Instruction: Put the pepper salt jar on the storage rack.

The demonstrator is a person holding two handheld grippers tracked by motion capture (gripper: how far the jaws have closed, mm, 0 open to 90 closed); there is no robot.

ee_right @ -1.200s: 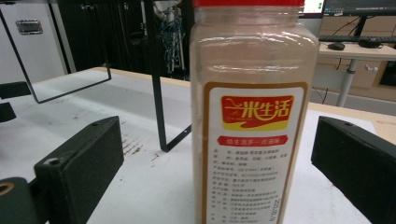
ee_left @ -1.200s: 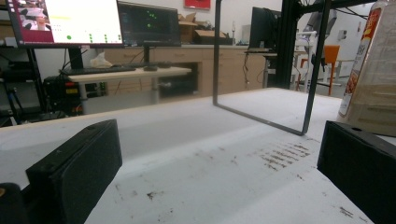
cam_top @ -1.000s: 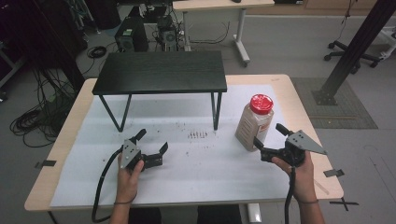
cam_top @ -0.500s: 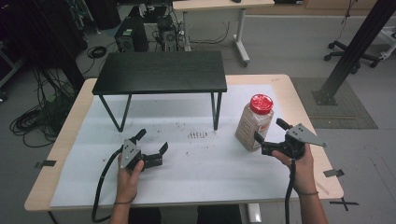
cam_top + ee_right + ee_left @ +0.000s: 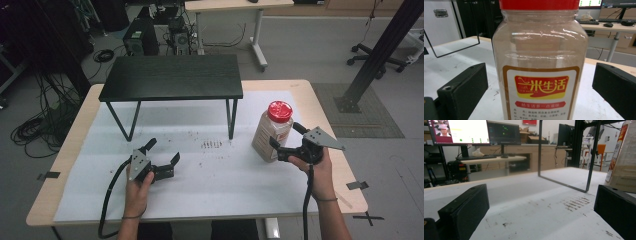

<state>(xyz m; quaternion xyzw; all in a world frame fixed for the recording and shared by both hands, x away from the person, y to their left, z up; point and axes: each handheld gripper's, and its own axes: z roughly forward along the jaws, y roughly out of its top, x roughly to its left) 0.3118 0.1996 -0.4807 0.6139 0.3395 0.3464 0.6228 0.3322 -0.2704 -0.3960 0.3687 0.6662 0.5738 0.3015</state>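
Since the earlier frames the right gripper (image 5: 286,141) has slid in toward the tall clear plastic jar with a red screw lid and a red-and-yellow label (image 5: 271,131), and its black jaws now stand wide apart with the jar's lower body between them; whether either jaw touches the plastic cannot be told. In the right gripper view the jar (image 5: 539,65) stands upright, midway between the two jaws, with a gap on either side. The jar rests on the white sheet covering the wooden table (image 5: 300,88), just right of the front right leg of the small black shelf on thin metal legs (image 5: 172,76). The left gripper (image 5: 164,156) has stayed put, lying low on the sheet well left of the jar, in front of the shelf, jaws spread wide and empty. A patch of small brown specks (image 5: 211,144) lies on the sheet between that gripper and the jar
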